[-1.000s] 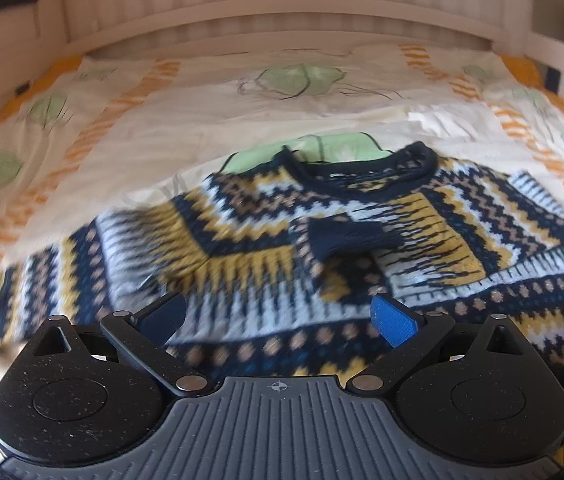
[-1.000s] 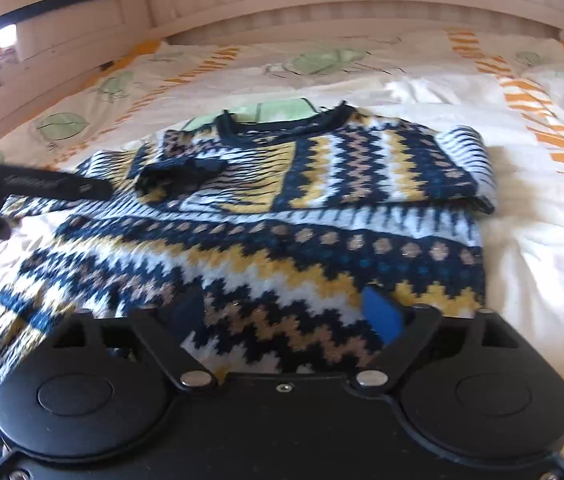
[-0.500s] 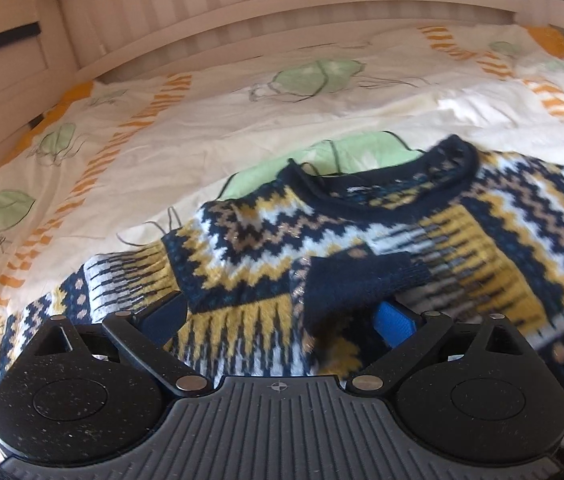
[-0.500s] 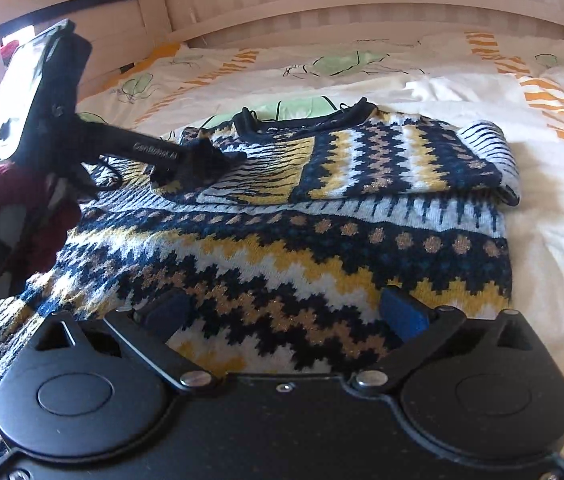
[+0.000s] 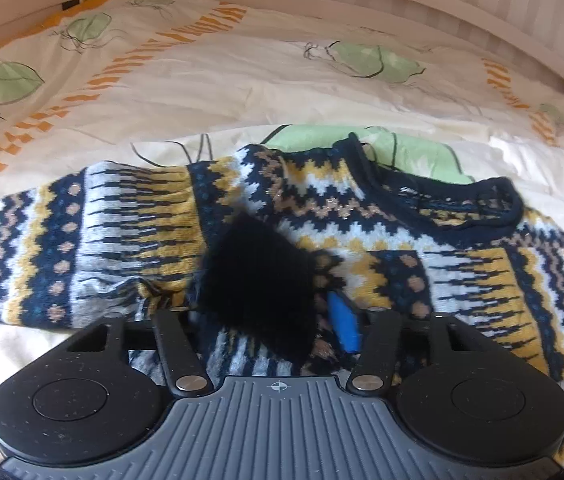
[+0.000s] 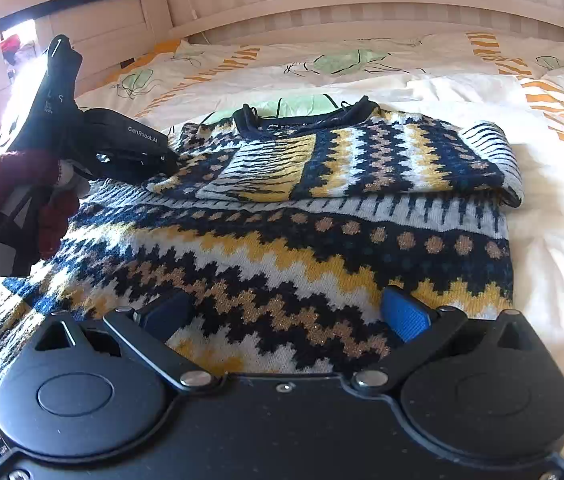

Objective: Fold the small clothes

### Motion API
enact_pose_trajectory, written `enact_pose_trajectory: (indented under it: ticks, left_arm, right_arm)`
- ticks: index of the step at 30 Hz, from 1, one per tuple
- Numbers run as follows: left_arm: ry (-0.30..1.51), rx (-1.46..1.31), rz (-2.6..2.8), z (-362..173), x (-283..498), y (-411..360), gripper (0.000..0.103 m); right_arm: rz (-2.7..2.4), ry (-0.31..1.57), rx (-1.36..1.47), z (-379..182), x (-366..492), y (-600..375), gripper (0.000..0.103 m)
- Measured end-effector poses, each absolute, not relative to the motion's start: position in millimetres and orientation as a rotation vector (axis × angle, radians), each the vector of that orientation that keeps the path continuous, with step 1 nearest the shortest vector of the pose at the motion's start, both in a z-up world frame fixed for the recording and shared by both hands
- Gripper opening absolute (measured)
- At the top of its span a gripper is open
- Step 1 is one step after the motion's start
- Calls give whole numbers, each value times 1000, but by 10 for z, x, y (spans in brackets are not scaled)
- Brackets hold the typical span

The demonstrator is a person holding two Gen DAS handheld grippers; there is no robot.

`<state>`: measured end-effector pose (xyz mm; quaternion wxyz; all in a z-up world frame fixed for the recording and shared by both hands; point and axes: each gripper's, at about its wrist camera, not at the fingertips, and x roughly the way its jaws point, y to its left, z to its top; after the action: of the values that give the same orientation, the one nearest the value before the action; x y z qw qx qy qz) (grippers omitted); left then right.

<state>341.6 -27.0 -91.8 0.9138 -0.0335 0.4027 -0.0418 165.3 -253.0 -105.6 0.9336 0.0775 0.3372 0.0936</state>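
I observed the sweater (image 6: 290,240) lying flat on the bed (image 6: 554,232), collar at the far end. Its right sleeve (image 6: 382,160) was already folded across the chest, with the dark cuff (image 5: 258,288) near the left shoulder. The left gripper (image 5: 266,316) was closing with that cuff between its jaws; I could not confirm that the pads pressed it. The right gripper (image 6: 282,312) stood fully open over the near hem, holding nothing. I judged the task to be at an early stage: one sleeve was in, while the left sleeve (image 5: 62,240), spread out flat, and the body folds were left.
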Motion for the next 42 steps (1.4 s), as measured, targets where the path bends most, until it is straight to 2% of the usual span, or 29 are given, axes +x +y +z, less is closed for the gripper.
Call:
enact_pose_trajectory:
  ticks: [2, 3, 7, 19, 26, 32, 41, 42]
  left_arm:
    - [829, -125, -122, -926, 3422, -211, 27]
    - [828, -160, -141, -929, 3420, -173, 15]
    - [823, -210, -143, -889, 3427, -93, 6]
    - [761, -236, -146, -613, 3415, 9, 6]
    - [804, -227, -138, -704, 3415, 68, 6]
    - [871, -215, -129, -904, 3394, 112, 6]
    - [860, -109, -143, -953, 3355, 27, 12]
    - [860, -105, -141, -955, 3349, 26, 15]
  right_arm:
    - [196, 688, 172, -1051, 1654, -2556, 103]
    - [199, 686, 181, -1045, 1654, -2570, 103]
    - [205, 661, 235, -966, 1632, -2678, 101]
    - [75, 598, 496, -918, 1938, -3425, 102]
    - [84, 555, 484, -981, 2132, -3510, 102]
    - [-104, 479, 406, -947, 2092, -3645, 102]
    - [-159, 516, 402, -943, 2228, -3734, 101]
    - [-186, 542, 407, -998, 2255, -3762, 100]
